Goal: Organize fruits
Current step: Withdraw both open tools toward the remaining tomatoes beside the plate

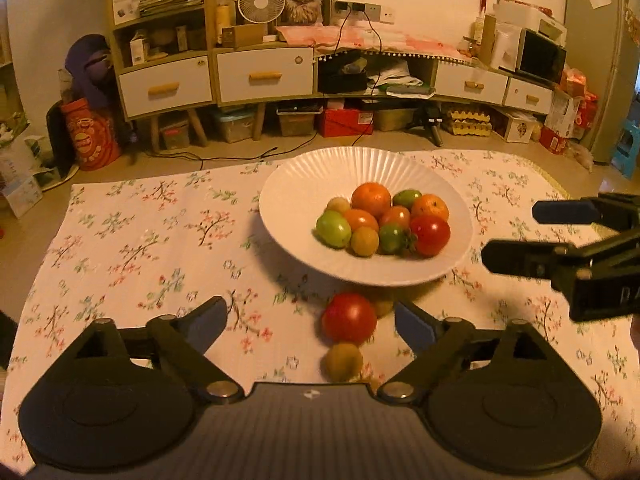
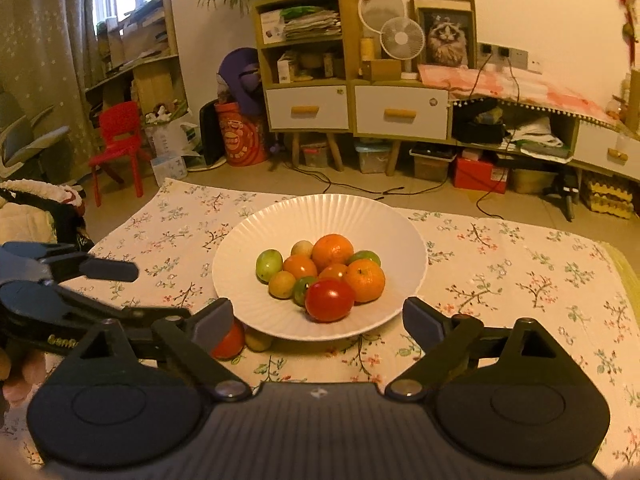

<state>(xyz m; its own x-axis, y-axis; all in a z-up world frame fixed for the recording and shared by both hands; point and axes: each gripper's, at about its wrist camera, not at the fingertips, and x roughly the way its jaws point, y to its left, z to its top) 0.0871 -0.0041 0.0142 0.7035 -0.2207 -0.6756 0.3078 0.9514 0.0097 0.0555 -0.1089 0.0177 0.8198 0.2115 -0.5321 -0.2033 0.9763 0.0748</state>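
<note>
— While both tools are held low over the near edge of the worktop, how are their jaws seen to stand?

— The left tool (image 1: 310, 322) is seen spread wide, nothing being gripped; a red tomato (image 1: 349, 318) and a small yellow fruit (image 1: 343, 361) are seen on the cloth between its fingers, untouched by either pad; the right tool (image 2: 318, 320) is likewise spread wide and nothing is held by it, the near rim of the white plate (image 2: 248, 240) being framed between its fingers.

— Where are the fruits found?

— Most are heaped in the plate, which is set on the floral tablecloth (image 1: 140, 240) toward the far edge of the worktop, about midway along it; two oranges (image 2: 332, 250) are counted there, with a red tomato (image 2: 329, 300) at the near side of the heap, green tomatoes (image 2: 269, 265) at its left and back, and small yellow fruits among them; exact counts of the smaller pieces cannot be told.

— And outside the plate?

— The loose red tomato is seen just beside the plate's near rim; the small yellow fruit lies nearer still to the near edge; another yellowish piece (image 1: 383, 307) is partly hidden under the rim; whether it touches the plate cannot be told.
</note>
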